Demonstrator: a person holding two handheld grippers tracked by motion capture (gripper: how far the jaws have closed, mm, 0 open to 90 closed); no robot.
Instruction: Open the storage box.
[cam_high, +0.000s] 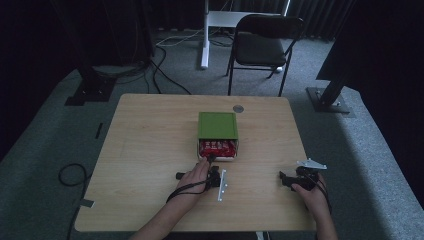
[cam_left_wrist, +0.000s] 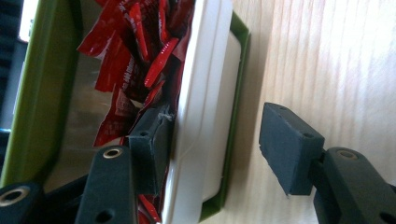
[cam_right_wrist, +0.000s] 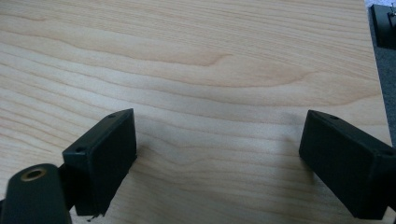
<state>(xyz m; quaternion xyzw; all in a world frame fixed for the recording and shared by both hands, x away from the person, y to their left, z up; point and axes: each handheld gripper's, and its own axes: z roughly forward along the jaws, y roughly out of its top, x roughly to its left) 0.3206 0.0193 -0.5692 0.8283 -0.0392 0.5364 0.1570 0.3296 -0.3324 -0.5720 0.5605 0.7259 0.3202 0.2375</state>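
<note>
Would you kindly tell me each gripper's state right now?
Left gripper: open, straddling the white plastic tray's wall, outer pad clear of it.
Right gripper: open, holding nothing.

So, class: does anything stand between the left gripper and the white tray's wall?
Nothing visible. The left gripper straddles the white tray wall: one jaw inside among the red packets, one outside, apart from it.

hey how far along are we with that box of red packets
The green lid already sits slid back, exposing red packets. In hand: the left gripper straddles the white tray wall, one jaw inside, the outer jaw still apart. Nothing has been lifted out yet; the right gripper waits open.
</note>
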